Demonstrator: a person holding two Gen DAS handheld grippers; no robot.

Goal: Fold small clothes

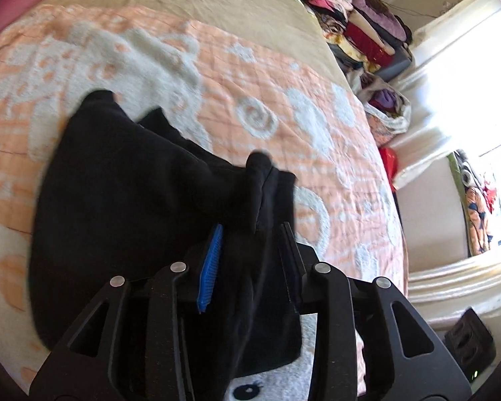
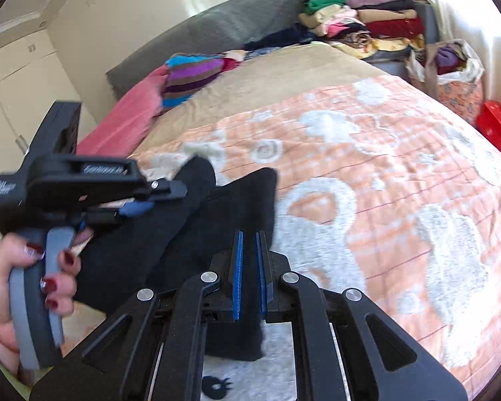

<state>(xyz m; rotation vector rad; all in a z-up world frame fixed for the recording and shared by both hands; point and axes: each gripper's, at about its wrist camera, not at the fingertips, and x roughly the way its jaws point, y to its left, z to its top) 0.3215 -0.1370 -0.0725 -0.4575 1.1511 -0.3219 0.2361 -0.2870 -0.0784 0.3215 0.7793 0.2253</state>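
Note:
A black garment [image 1: 123,200] lies bunched on the orange and white blanket [image 1: 284,77]. My left gripper [image 1: 254,230] is shut on a thick fold of the black garment, which fills the gap between its fingers. In the right wrist view the same garment [image 2: 183,234] spreads left of centre. My right gripper [image 2: 248,237] has its blue pads close together over the garment's edge, with a narrow gap and dark cloth between them. The left gripper [image 2: 150,200] shows there in a hand at the left, on the cloth.
A beige sheet [image 2: 284,73] covers the far half of the bed. A pink pillow [image 2: 127,120], a striped knit [image 2: 190,77] and a grey headboard [image 2: 217,30] lie beyond. Stacked folded clothes [image 2: 377,23], a bag of clothes [image 2: 451,63] and a red bag [image 2: 494,127] stand at the right.

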